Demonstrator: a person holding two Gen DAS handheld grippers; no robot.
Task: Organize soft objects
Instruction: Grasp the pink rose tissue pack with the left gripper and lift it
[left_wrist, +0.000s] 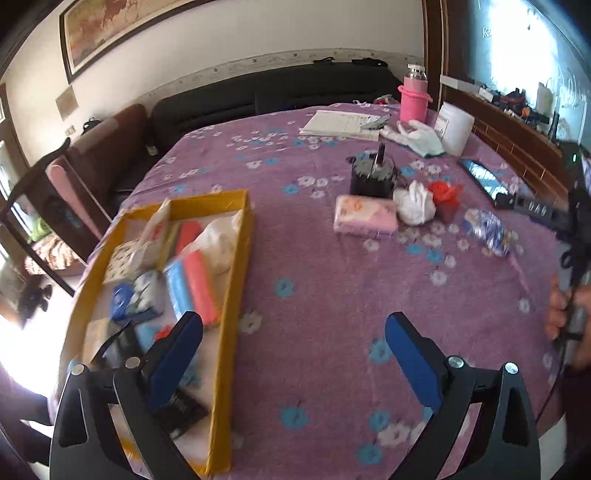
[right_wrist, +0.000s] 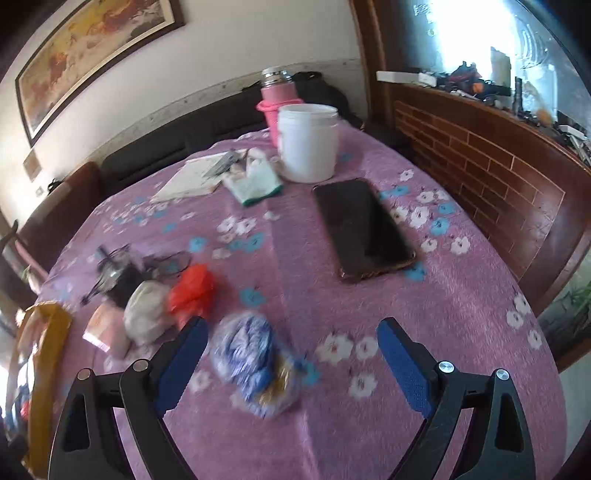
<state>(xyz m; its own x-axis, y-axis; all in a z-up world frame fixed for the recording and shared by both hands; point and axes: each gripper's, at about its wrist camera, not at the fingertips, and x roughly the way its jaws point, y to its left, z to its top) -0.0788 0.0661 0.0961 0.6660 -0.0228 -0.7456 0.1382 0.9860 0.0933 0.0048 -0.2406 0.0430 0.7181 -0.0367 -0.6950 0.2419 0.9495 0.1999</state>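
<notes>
Purple flowered tablecloth (left_wrist: 332, 295) covers the table beside a dark sofa (left_wrist: 258, 92).

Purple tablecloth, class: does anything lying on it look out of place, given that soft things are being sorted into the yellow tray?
Yes. Four soft items lie loose outside the yellow tray: a pink tissue pack, a white bag, a red bag and a blue patterned packet. The phone looks like a hard stray.

Daylight, bright; window (right_wrist: 480, 40) upper right blown out w/ glare. Strong fisheye bending at edges, corners vignetted. Motion blur seen on tray (left_wrist: 236, 266) contents & blue packet (right_wrist: 251, 362).
</notes>
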